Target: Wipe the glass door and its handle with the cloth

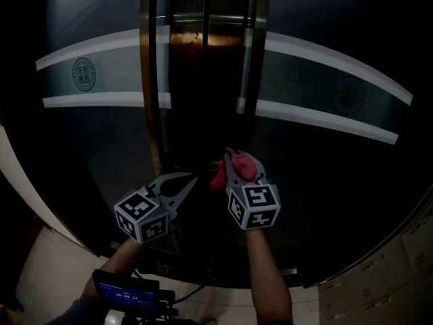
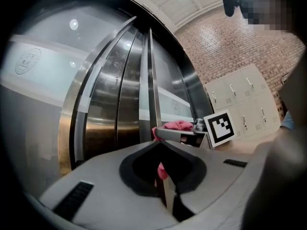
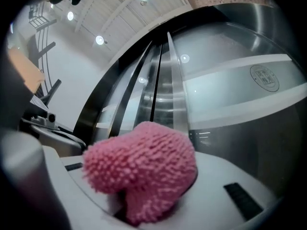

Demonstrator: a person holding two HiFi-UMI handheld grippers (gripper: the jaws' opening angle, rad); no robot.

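Cloth (image 3: 141, 169), one, pink, in right hand-held gripper (image 1: 231, 162)

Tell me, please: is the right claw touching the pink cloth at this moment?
Touching. The right gripper view shows the pink cloth pinched between the jaws of the right claw, bulging out above them.

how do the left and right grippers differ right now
The right gripper has its tongs clamped on the pink cloth; the left gripper has its tongs shut with no cloth between them. The right gripper points up the glass door; the left gripper slants toward the cloth. Both are held low in front of the door.
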